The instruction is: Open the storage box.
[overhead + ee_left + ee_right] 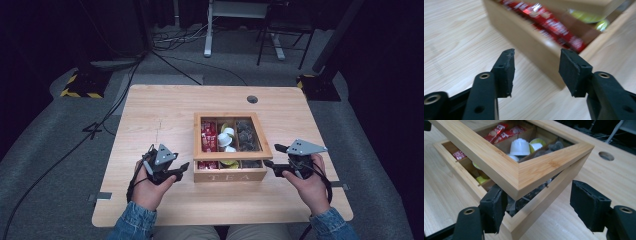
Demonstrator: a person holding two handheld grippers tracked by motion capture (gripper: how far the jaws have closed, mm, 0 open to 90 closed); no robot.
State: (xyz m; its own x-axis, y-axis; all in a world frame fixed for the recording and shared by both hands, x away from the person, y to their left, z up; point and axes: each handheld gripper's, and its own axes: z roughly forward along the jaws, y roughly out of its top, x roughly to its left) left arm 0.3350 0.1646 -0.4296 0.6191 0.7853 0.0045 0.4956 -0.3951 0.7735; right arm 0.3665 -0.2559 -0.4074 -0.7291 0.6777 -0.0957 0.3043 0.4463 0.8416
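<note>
The tea box [230, 172] sits mid-table [150, 105], between the left gripper [181, 169] and right gripper [272, 154].

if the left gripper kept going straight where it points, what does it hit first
Probably the near left corner of the wooden tea box; the left gripper has open jaws and nothing between them.

The red packets [554, 26] blur, and the frame's top edge crops them

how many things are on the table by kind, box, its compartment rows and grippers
tea box: 1
hinged lid, part raised: 1
compartment rows in the box (red packets, white and yellow capsules, dark pieces): 3
left gripper, jaws apart beside the box: 1
right gripper, jaws apart at the box corner: 1
total: 7
</note>
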